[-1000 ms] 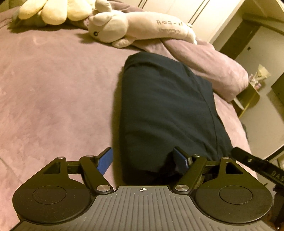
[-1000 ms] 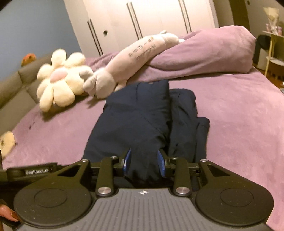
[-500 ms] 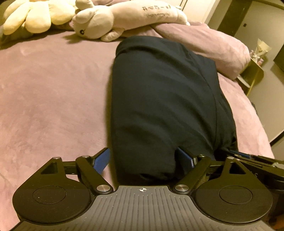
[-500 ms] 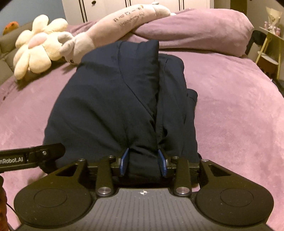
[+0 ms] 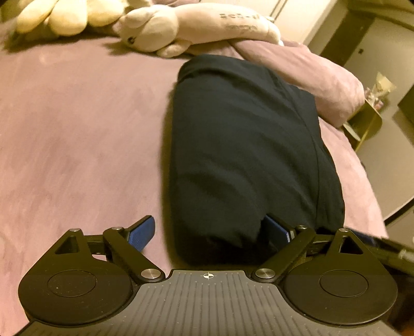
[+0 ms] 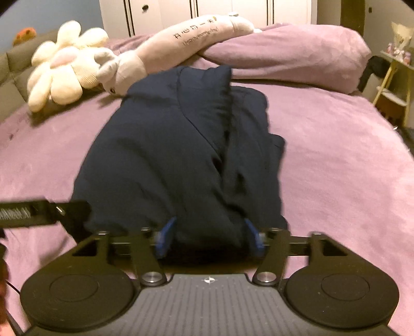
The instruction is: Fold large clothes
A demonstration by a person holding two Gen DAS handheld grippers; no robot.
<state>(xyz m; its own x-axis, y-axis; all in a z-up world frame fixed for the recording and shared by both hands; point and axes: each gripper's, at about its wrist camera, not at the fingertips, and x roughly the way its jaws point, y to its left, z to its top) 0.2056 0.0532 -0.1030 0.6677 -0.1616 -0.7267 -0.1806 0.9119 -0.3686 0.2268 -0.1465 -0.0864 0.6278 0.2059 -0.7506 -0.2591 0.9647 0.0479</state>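
Observation:
A dark navy garment (image 5: 243, 155) lies folded into a long narrow stack on the purple bed cover (image 5: 77, 129), its near end at both grippers. My left gripper (image 5: 209, 231) is opening. Its left pad (image 5: 142, 232) stands clear on the cover and the right pad (image 5: 276, 230) sits under the cloth's near left corner. In the right wrist view the garment (image 6: 176, 144) shows a thicker folded strip along its right side. My right gripper (image 6: 210, 237) is opening too, with the near hem bunched loosely between its blue pads. The left gripper's arm (image 6: 38, 212) shows at the left edge.
A long pale plush toy (image 5: 181, 28) and a cream flower plush (image 6: 64, 67) lie at the far side of the bed. A rolled purple duvet (image 6: 284, 51) lies behind the garment. A yellow side table (image 5: 367, 124) stands past the bed's right edge. White wardrobe doors (image 6: 207, 10) close the back.
The right gripper's jaws, pinched on the near hem before, have spread wide. The left jaws have widened further. The garment now lies flat and lower on the bed.

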